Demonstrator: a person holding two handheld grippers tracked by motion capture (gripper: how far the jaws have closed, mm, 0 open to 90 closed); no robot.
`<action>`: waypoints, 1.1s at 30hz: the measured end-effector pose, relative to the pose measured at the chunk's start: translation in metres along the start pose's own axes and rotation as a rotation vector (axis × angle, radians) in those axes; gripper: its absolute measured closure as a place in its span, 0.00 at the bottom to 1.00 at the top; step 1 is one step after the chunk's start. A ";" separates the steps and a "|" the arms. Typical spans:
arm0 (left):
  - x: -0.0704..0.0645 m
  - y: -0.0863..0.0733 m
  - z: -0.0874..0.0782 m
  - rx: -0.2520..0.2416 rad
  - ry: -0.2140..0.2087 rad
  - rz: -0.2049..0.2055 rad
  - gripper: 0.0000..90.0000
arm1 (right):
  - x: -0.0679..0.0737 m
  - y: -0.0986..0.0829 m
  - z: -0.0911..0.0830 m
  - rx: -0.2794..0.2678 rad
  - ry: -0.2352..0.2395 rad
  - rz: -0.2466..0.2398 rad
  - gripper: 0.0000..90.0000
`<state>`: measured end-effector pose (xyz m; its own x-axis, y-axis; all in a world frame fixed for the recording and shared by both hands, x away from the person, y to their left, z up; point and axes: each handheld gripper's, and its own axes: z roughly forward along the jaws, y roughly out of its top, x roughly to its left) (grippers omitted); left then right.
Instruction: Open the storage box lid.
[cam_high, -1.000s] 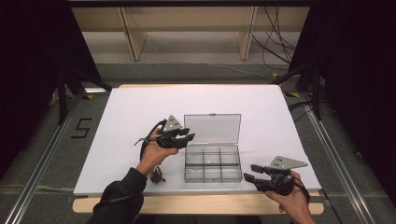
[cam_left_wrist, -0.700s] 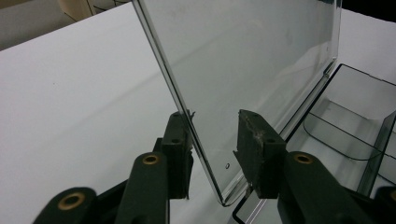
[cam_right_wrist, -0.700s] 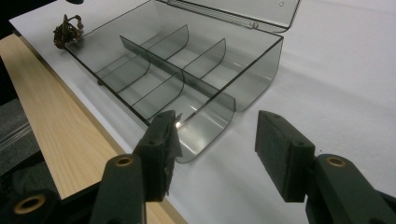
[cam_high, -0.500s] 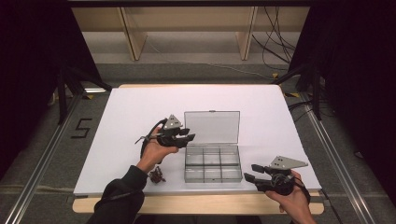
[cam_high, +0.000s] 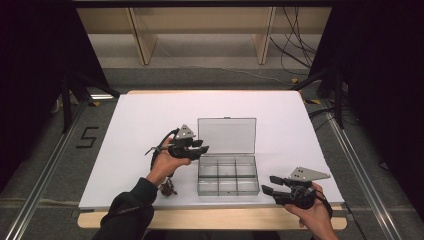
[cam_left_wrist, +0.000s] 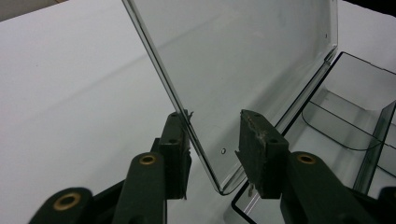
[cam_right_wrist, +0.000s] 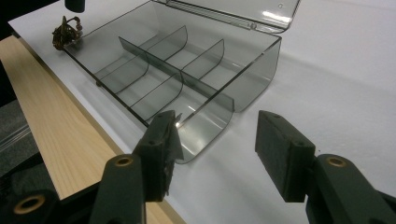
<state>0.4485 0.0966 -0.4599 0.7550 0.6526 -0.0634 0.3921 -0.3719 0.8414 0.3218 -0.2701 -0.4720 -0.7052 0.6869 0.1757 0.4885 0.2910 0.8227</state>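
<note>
My left gripper (cam_left_wrist: 212, 144) jaws sit spread around the clear lid (cam_left_wrist: 243, 70) edge; my right gripper (cam_right_wrist: 219, 154) gapes (nothing held) before the box (cam_right_wrist: 187, 70) corner.

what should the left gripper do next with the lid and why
Probably let go and back off. The lid stands open past upright, the box compartments are bare, and the left gripper has its jaws apart around the lid's corner, one pad touching its edge.

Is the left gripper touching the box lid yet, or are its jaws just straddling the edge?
Cannot tell. In the left gripper view, the left gripper straddles the lid corner with jaws open; the lid edge meets the near jaw's outline, but contact isn't plain.
</note>
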 end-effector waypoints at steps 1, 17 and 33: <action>0.000 -0.001 0.000 -0.001 0.006 0.000 0.70 | 0.000 0.000 0.000 0.000 0.000 0.000 0.54; 0.000 -0.001 0.001 0.049 0.010 -0.049 0.69 | -0.002 -0.001 0.001 -0.007 -0.005 -0.002 0.54; 0.004 -0.001 0.001 0.077 0.010 -0.118 0.68 | 0.000 -0.002 0.000 0.009 0.011 0.054 0.53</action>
<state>0.4516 0.0990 -0.4616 0.6958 0.7016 -0.1537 0.5173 -0.3410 0.7849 0.3212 -0.2703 -0.4736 -0.6835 0.6943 0.2256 0.5302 0.2597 0.8071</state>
